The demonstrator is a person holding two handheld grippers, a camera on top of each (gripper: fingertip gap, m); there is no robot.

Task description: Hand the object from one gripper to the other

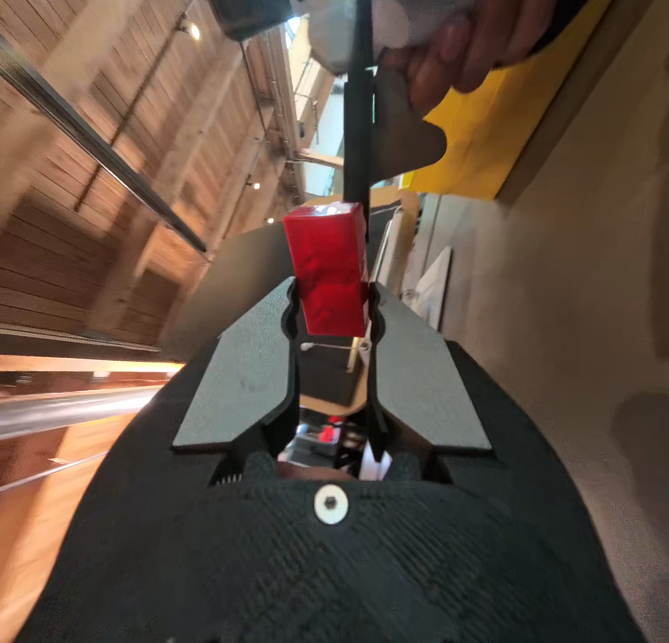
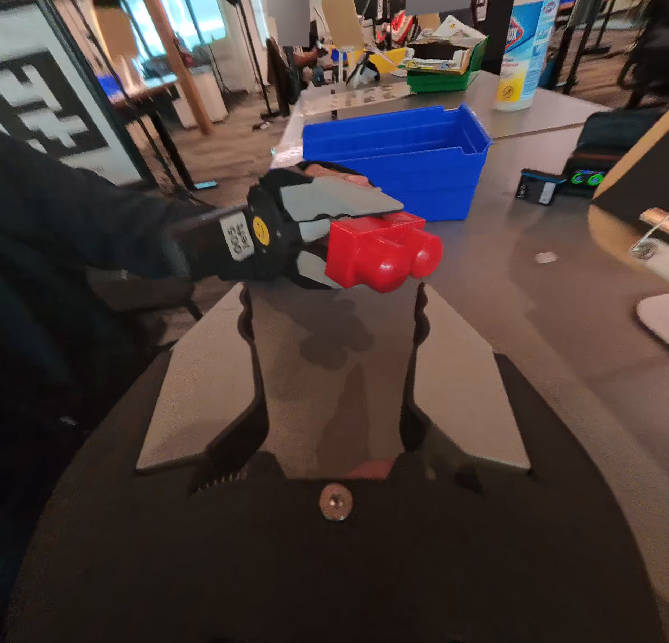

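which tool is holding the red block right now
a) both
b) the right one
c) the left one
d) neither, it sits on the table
c: the left tool is clamped on the red block, while the right tool is open below it with nothing between its fingers.

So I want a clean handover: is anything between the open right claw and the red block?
Nothing visible. The red block, shut in the left claw, hangs just beyond the right claw, whose fingers stand wide apart with only bare table showing between them.
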